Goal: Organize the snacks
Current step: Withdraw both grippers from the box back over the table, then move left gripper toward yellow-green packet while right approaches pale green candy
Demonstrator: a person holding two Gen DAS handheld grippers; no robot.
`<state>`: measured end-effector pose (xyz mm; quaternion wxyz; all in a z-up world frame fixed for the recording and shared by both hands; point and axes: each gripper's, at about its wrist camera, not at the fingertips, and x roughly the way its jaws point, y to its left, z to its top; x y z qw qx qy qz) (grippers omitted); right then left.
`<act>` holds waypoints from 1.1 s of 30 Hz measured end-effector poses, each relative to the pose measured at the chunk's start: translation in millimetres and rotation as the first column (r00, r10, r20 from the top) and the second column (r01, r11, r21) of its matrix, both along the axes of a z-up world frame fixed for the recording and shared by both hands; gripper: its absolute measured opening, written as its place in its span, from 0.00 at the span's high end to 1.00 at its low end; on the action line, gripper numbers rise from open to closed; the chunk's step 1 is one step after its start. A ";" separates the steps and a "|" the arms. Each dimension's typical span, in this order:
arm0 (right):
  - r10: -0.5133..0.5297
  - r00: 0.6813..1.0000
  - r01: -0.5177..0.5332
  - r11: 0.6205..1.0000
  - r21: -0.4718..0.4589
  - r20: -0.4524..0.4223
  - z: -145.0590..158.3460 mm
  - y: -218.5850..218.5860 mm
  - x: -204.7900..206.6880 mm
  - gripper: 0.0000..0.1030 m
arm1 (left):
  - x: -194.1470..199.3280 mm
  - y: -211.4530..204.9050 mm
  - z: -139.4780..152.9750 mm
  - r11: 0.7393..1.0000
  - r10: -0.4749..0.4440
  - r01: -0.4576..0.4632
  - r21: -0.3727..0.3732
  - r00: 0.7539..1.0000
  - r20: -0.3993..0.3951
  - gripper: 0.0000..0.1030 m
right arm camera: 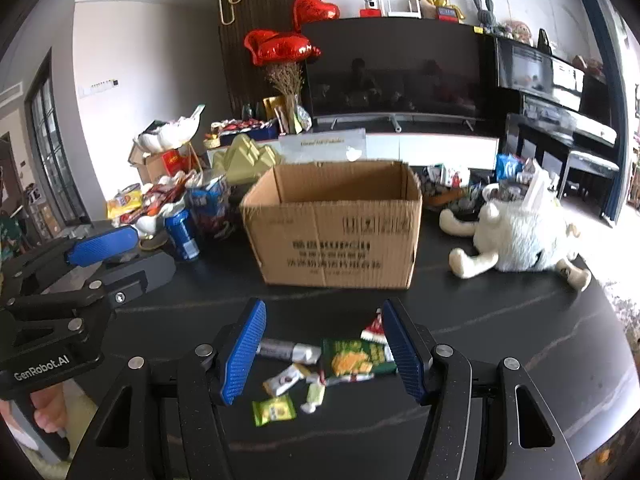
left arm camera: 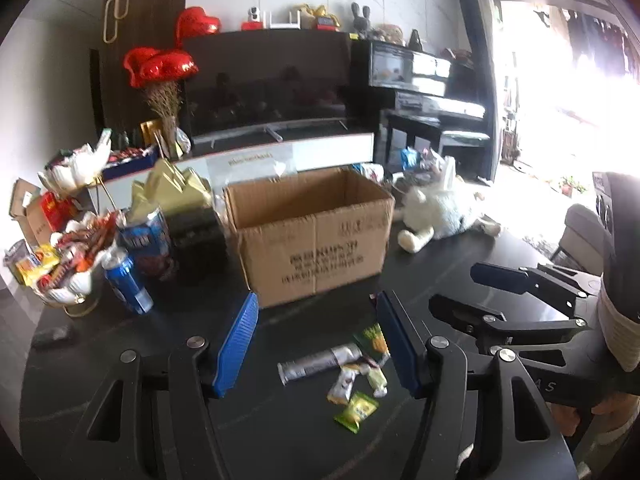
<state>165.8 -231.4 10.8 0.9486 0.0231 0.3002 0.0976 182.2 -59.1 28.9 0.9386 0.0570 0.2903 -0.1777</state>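
Note:
An open cardboard box [left arm camera: 312,236] [right arm camera: 336,228] stands on the dark table. In front of it lies a small heap of snacks: a silver tube pack [left arm camera: 320,362] [right arm camera: 286,351], a dark green chip bag [right arm camera: 354,357] [left arm camera: 374,338], a yellow-green packet [left arm camera: 357,411] [right arm camera: 274,410] and small wrapped sweets [left arm camera: 342,386] [right arm camera: 284,380]. My left gripper [left arm camera: 318,344] is open and empty above the heap. My right gripper [right arm camera: 322,354] is open and empty above the same heap. Each gripper shows in the other's view, the right [left arm camera: 480,292] and the left [right arm camera: 116,256].
A white plush toy [left arm camera: 440,210] [right arm camera: 516,232] lies right of the box. Left of it stand blue cans [left arm camera: 128,280] [right arm camera: 182,234], a snack-filled white dish [left arm camera: 76,260] and gold ornaments [left arm camera: 176,188]. A TV stands behind.

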 end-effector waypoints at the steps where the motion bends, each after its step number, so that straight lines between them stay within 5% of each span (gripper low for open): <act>1: 0.005 1.000 -0.005 1.000 -0.005 -0.007 -5.0 0.8 -2.2 0.40 | -1.1 0.1 -4.2 1.000 -0.004 0.004 0.001 1.000 -0.008 0.41; 20: 0.041 0.991 -0.043 0.999 -0.018 -0.125 -71.3 7.5 -10.9 0.45 | -12.2 -4.4 -86.9 0.997 -0.072 0.075 0.016 0.984 -0.161 0.42; 33: 0.060 0.977 -0.062 0.998 -0.004 -0.207 -106.9 10.5 -0.6 0.53 | -0.3 -10.5 -135.0 0.990 -0.141 0.142 -0.020 0.947 -0.289 0.52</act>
